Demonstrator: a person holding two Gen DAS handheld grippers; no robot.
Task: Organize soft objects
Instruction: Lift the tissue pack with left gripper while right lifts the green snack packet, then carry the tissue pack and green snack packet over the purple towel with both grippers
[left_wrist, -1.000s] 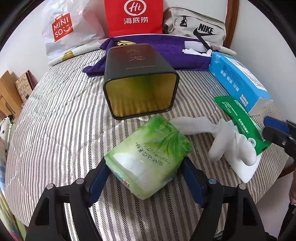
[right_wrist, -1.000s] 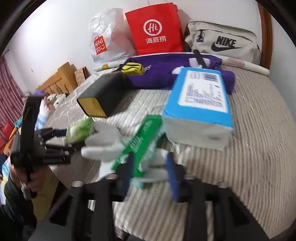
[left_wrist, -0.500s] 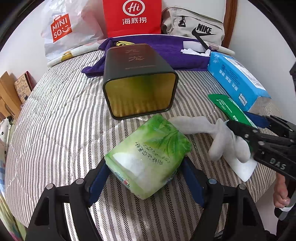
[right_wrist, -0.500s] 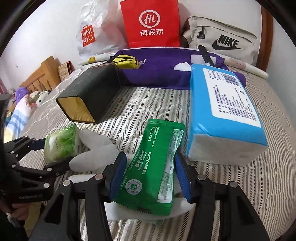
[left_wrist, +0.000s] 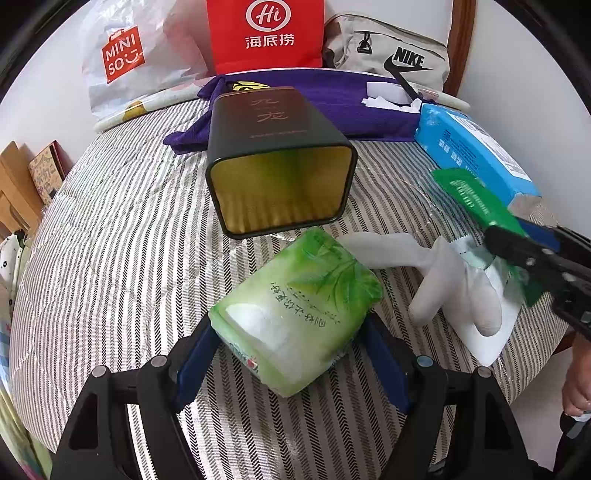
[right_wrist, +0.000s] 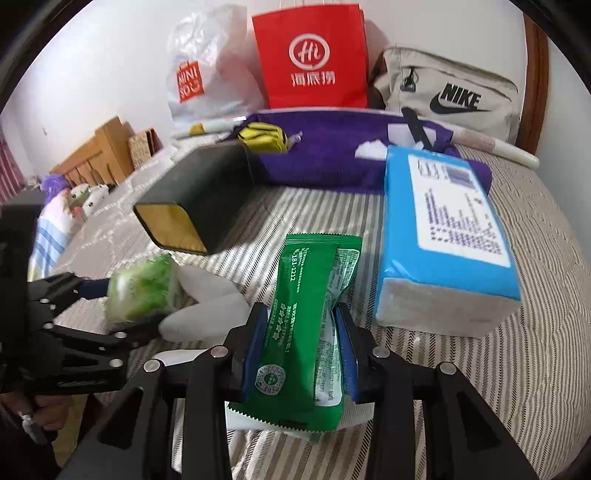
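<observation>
- Green-wrapped tissue pack (left_wrist: 295, 314) lies on the striped bed (left_wrist: 110, 240) at 6 o'clock from the black tin's (left_wrist: 277, 162) open mouth, probably its destination; the left hand-held gripper (left_wrist: 291, 354) clasps the pack's sides.
- Right hand-held gripper (right_wrist: 299, 350) is closing, its blue pads pinching the dark green sachet (right_wrist: 314, 314), which buckles.
- Readable: "MINISO" bag (left_wrist: 122, 55), "Hi" red bag (left_wrist: 266, 33), "NIKE" pouch (left_wrist: 391, 55).
</observation>
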